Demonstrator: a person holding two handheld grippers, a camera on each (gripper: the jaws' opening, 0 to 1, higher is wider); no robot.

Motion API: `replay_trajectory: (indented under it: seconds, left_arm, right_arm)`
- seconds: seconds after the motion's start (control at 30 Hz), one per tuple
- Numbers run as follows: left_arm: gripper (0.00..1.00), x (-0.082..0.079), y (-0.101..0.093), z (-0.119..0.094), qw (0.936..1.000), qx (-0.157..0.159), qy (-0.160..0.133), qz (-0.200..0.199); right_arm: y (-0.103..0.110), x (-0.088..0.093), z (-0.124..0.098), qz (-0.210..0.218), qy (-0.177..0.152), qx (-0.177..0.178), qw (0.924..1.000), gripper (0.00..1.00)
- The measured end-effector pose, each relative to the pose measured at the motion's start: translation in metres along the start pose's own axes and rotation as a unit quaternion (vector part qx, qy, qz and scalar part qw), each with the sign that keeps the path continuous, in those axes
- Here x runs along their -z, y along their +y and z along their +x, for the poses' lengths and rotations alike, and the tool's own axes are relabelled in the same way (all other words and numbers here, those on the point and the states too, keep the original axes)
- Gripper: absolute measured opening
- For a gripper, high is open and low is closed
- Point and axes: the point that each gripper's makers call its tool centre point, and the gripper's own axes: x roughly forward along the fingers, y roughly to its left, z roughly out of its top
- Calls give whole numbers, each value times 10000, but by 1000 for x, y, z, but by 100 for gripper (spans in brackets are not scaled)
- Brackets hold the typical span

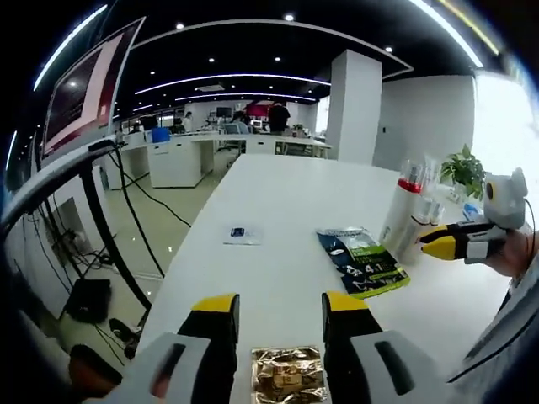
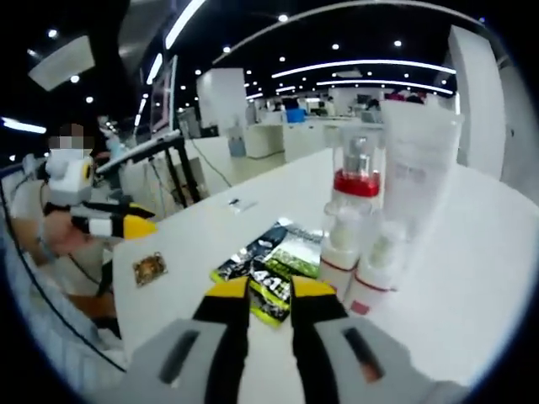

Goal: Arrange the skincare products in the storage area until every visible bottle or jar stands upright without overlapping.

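A long white table (image 1: 278,252) is seen in the left gripper view, and over its near edge the left gripper (image 1: 280,313) is held with its yellow-tipped jaws spread wide and nothing between them; a small gold foil packet (image 1: 289,375) lies flat on the table just below the gap. Farther along, a dark green-and-blue sachet (image 1: 364,261) is laid flat, and beyond it a small card (image 1: 239,234) is spotted. At the right side the skincare bottles (image 1: 410,210) are grouped upright — a clear one with a red collar is the tallest of them; the right gripper (image 1: 438,245) is brought in just beside them, held in a hand (image 1: 515,252).

In the right gripper view the right gripper (image 2: 269,290) is shown with its jaws only slightly parted, gripping nothing; the sachet (image 2: 274,269) lies just past the tips. The bottles (image 2: 358,227) are found close on the right, standing together and touching — a red-collared pump bottle (image 2: 357,181), a tall translucent tube (image 2: 417,160) and small white bottles at their feet. The left gripper (image 2: 139,226) is seen at the far left, near the gold packet (image 2: 149,268).
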Motion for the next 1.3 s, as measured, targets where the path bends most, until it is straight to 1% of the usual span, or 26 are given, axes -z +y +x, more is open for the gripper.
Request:
replay_trajectory:
  seconds: [0.1, 0.23, 0.3, 0.4, 0.5, 0.77, 1.0, 1.13, 1.23, 1.3]
  left_arm:
    - [43, 8, -2, -4, 9998, -25, 46, -201]
    - [43, 17, -2, -8, 9994, -95, 144, -293]
    - [44, 19, -1, -11, 9993, -134, 157, -316]
    - [46, 17, 2, -17, 9988, -173, 42, -450]
    - [48, 21, 3, -20, 9984, -182, 43, -534]
    - [50, 25, 1, -20, 9980, -151, 54, -616]
    - [52, 31, 3, -17, 9983, -160, 101, -546]
    - [52, 32, 3, -17, 9985, -186, 114, -495]
    - [62, 33, 1, -15, 9986, -185, 107, -487]
    - [62, 34, 1, -14, 9985, -164, 154, -495]
  right_arm:
    - [9, 0, 4, -1, 23, -190, 9998, 17]
    - [16, -1, 10, 25, 48, -369, 9993, 17]
    - [20, -3, 13, 17, 72, -434, 9990, 17]
    - [23, -9, 14, -28, 26, -488, 9988, 17]
    - [27, -12, 15, -44, 4, -546, 9985, 17]
    - [25, -11, 15, -51, 63, -559, 9984, 17]
    - [23, -12, 14, -38, 48, -540, 9985, 17]
    - [23, -9, 15, -22, 102, -554, 9984, 17]
    - [22, -11, 15, -47, 83, -542, 9985, 17]
    - [21, -11, 15, -12, 71, -535, 9985, 17]
